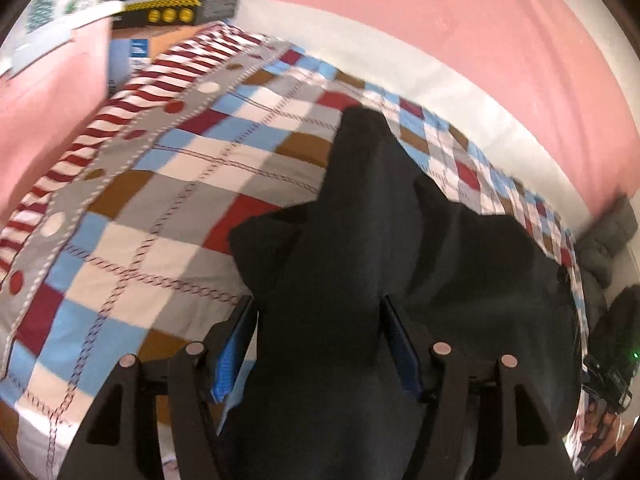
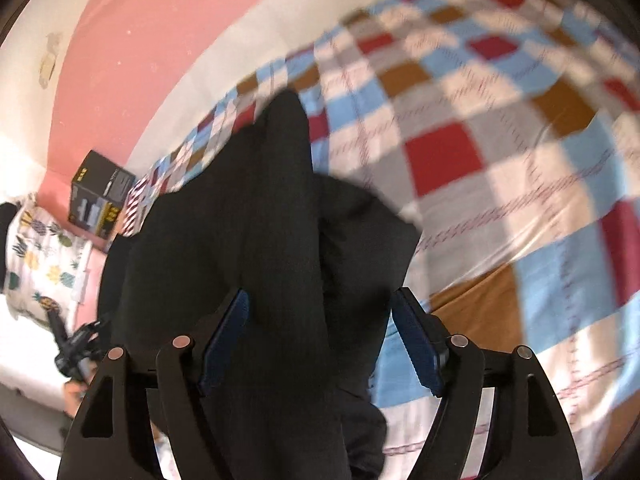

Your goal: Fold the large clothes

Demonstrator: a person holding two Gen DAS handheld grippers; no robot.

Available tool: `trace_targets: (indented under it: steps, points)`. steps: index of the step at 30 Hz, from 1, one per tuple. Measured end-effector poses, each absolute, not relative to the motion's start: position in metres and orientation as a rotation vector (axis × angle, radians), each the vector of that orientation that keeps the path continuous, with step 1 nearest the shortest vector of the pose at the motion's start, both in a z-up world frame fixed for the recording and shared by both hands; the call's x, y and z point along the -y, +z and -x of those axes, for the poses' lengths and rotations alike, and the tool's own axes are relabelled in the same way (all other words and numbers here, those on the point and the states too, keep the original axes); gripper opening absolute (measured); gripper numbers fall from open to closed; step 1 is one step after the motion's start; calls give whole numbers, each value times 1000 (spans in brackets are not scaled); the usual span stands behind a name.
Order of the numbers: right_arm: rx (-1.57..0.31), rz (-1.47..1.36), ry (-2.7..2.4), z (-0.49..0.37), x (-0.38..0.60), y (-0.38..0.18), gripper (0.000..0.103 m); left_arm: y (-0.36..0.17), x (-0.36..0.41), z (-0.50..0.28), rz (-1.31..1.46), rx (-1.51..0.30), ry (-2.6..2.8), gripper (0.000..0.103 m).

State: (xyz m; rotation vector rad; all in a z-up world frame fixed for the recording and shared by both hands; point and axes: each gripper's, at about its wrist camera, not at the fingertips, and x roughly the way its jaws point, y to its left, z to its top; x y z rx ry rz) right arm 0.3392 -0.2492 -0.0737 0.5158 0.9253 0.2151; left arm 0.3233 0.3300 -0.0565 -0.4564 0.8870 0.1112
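Now the left tool (image 1: 318, 344) is spread wide with the dark cloth (image 1: 360, 240) loose between its pads, dropped on the checked bed (image 1: 160, 184) for folding, and the right tool (image 2: 320, 340) is let go too.

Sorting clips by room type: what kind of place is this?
Most likely a bedroom: a bed with a checked quilt, a pineapple-print pillow beside it, and a dark garment spread on top against a pink wall.
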Motion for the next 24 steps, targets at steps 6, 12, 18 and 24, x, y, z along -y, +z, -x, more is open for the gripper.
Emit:
trace_targets:
  steps: [6, 12, 18, 24]
  points:
    - [-832, -299, 190, -332, 214, -43, 49, -39, -310, -295, 391, -779, 100, 64]
    - [-925, -206, 132, -360, 186, -81, 21, -71, -292, -315, 240, -831, 152, 65]
    - [-934, -187, 102, -363, 186, -91, 18, -79, -302, -326, 263, -844, 188, 66]
    - [-901, -235, 117, -325, 191, -57, 20, -51, -302, -283, 276, -808, 205, 63]
